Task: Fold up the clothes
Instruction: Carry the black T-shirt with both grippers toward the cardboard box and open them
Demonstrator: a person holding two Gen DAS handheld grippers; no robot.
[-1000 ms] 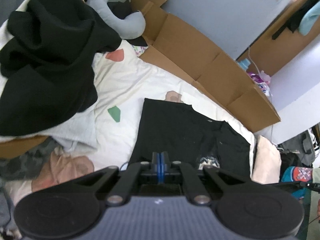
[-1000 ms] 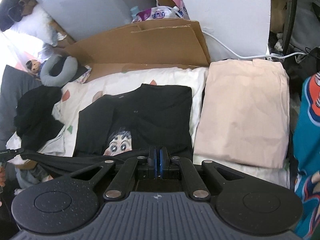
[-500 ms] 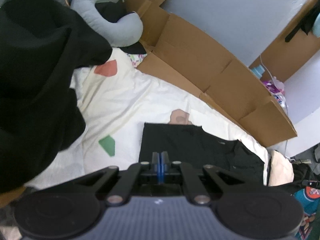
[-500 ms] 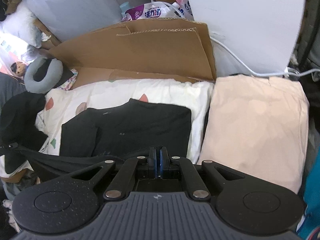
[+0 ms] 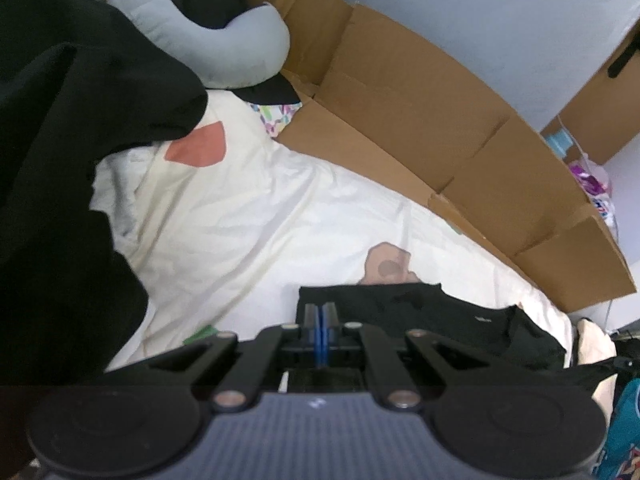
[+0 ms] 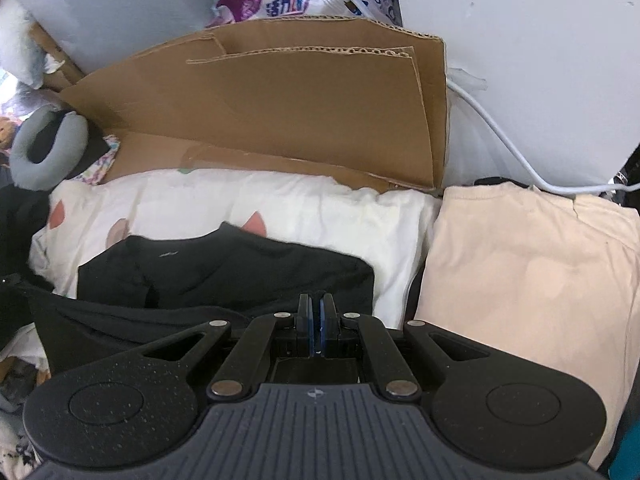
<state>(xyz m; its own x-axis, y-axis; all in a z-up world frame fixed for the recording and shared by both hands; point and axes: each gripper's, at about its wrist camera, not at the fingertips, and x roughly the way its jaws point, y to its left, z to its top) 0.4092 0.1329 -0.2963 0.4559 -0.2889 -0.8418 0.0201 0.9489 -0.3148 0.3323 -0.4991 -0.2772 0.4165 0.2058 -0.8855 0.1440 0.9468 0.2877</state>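
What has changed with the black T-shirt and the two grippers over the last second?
Both grippers, the left gripper and the right gripper, have carried the near edge of the black T-shirt forward over itself: the cartoon face print seen a second ago is now covered. Both jaws stay shut, apparently on that edge. The folded beige garment, brown cardboard and grey neck pillow have not moved.

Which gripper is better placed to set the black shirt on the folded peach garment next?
Right, probably. The right gripper sits directly beside the peach garment; the left gripper is across the black shirt from it.
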